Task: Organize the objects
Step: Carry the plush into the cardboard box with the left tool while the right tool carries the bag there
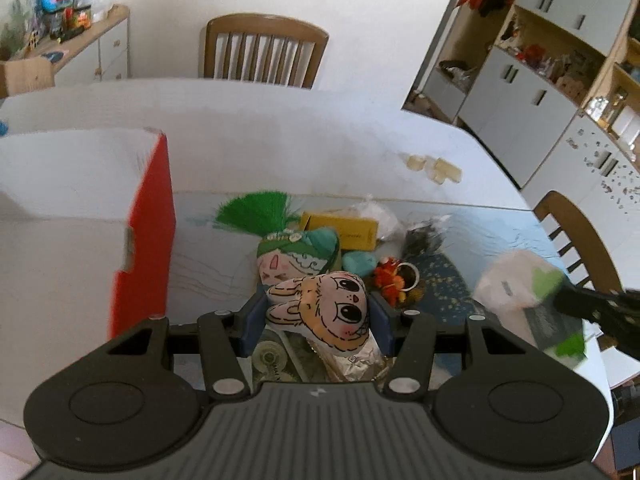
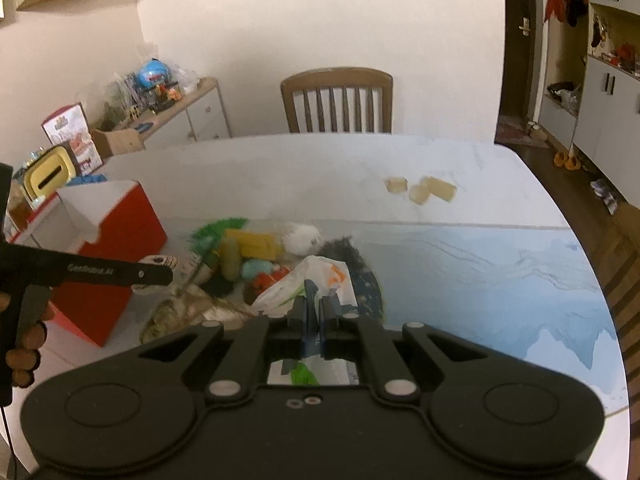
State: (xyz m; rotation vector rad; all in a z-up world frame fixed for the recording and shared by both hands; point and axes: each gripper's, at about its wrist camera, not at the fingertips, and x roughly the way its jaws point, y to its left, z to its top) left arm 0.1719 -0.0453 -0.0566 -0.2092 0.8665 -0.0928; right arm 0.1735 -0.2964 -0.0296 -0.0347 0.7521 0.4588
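While both hands are working over the pile of odds and ends on the table (image 1: pixel 280 152), the left gripper (image 1: pixel 316 320) is clamping a flat rabbit-face toy (image 1: pixel 320 312) between its blue pads, jaws part-way in and pressing on its two sides. The toy is hanging clear above the heap, ears pointing left — a side grip that seems meant to keep it from swinging. Just to the left the red-and-white box (image 1: pixel 144 240) is standing with its top open, likely the place where the loose things are meant to go.

The right gripper (image 2: pixel 316 312) is pinching a thin white plastic packet (image 2: pixel 304 284) with green and orange print, jaws fully together on the film, so the packet is drooping from its fingertips over the pile. In the left wrist view the same packet (image 1: pixel 516 284) is showing blurred at the right.

Below, a green-haired doll (image 1: pixel 288 256), a yellow box (image 1: pixel 344 232) and small orange bits (image 1: pixel 388 276) are lying bunched together — still to be sorted, I judge.
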